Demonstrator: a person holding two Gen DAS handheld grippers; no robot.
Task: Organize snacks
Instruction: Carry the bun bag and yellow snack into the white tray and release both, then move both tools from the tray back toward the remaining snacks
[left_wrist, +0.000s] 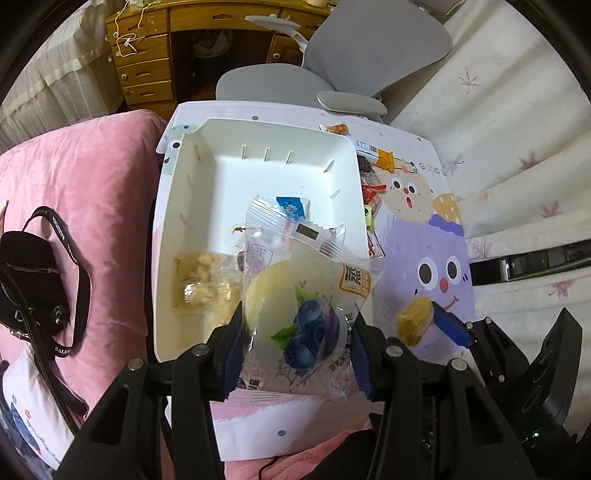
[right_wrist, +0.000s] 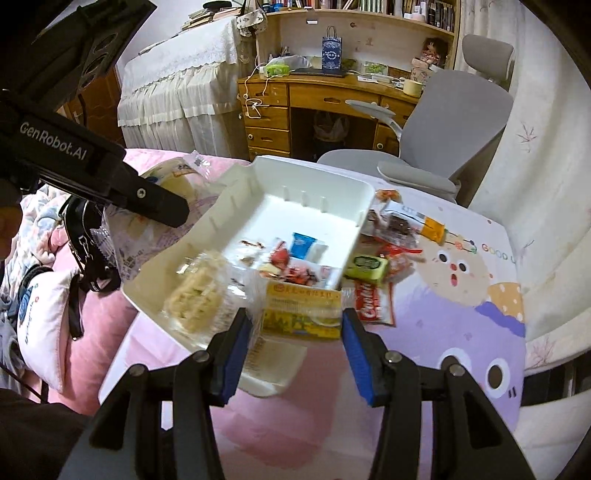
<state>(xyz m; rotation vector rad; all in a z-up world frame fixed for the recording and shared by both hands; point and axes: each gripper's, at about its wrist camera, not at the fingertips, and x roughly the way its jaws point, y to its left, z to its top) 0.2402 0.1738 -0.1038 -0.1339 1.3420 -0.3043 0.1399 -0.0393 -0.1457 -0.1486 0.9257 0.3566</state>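
Note:
A white tray (left_wrist: 207, 177) stands on the cartoon-printed table and holds a pale crumbly snack (left_wrist: 203, 284), a blue packet (left_wrist: 293, 207) and other small wrapped snacks. My left gripper (left_wrist: 295, 332) is shut on a clear blueberry cake packet (left_wrist: 306, 314), held above the tray's near right corner. My right gripper (right_wrist: 295, 332) is shut on a yellow wrapped snack (right_wrist: 301, 314), held over the tray's near edge (right_wrist: 147, 295). The yellow snack also shows in the left wrist view (left_wrist: 413, 321). Several loose snacks (right_wrist: 373, 266) lie on the table right of the tray.
A pink quilt (left_wrist: 92, 177) with a black bag (left_wrist: 33, 280) lies left of the table. A grey office chair (left_wrist: 369, 62) and a wooden desk (right_wrist: 314, 107) stand beyond it. White bedding (left_wrist: 517, 147) is on the right.

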